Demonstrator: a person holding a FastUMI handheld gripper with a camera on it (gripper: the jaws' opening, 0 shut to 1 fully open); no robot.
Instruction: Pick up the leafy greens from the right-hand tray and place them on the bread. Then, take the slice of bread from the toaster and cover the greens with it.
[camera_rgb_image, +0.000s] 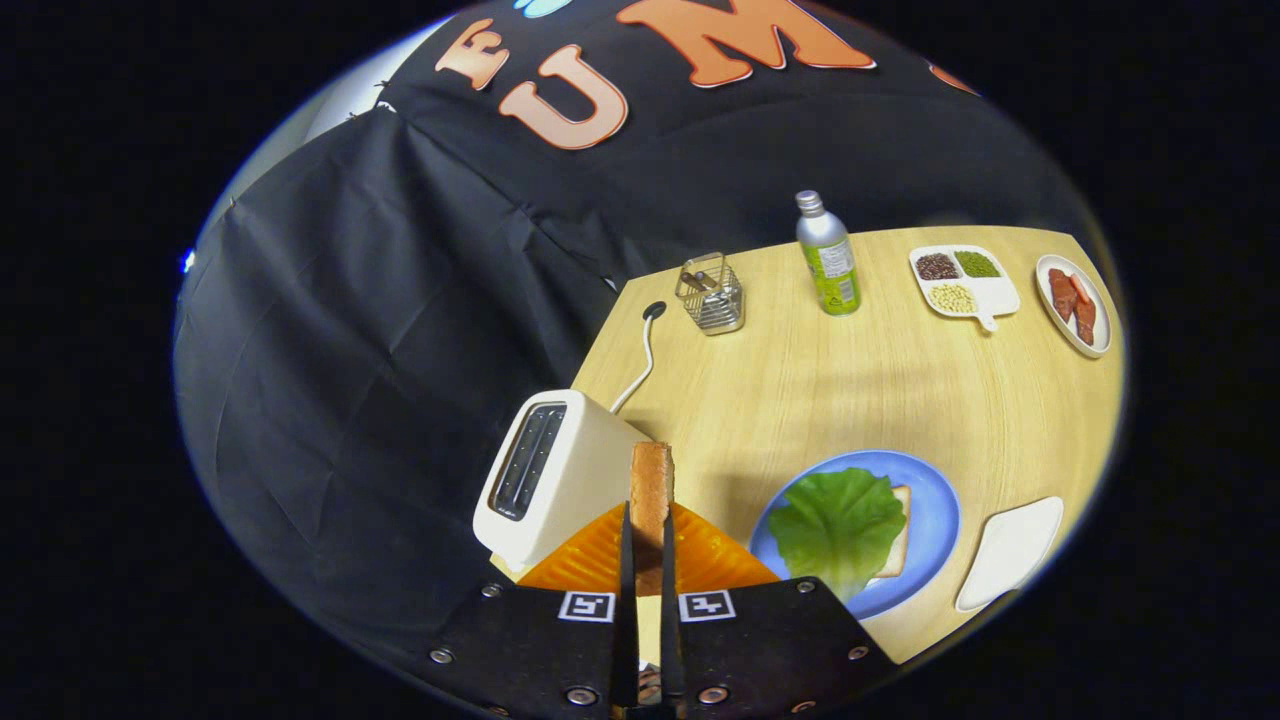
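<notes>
A bread slice (651, 487) is pinched edge-on between the fingers of the gripper (648, 545), both fingers pressed against its flat sides, and it is held upright above the table (800, 400). Just left of the slice stands the toaster (553, 478), its slots seen empty. An orange mat (700, 560) lies under and beyond the fingers. To the right, on a blue plate (935, 520), the greens (838, 525) are laid on a second slice of bread (898, 545), of which little more than one corner shows. Beside the plate lies an empty white tray (1010, 552). Farther back are seen a wire basket (711, 293), a can (828, 256), a divided dish (963, 280) of what seem to be beans, and a plate of meat (1073, 303).
</notes>
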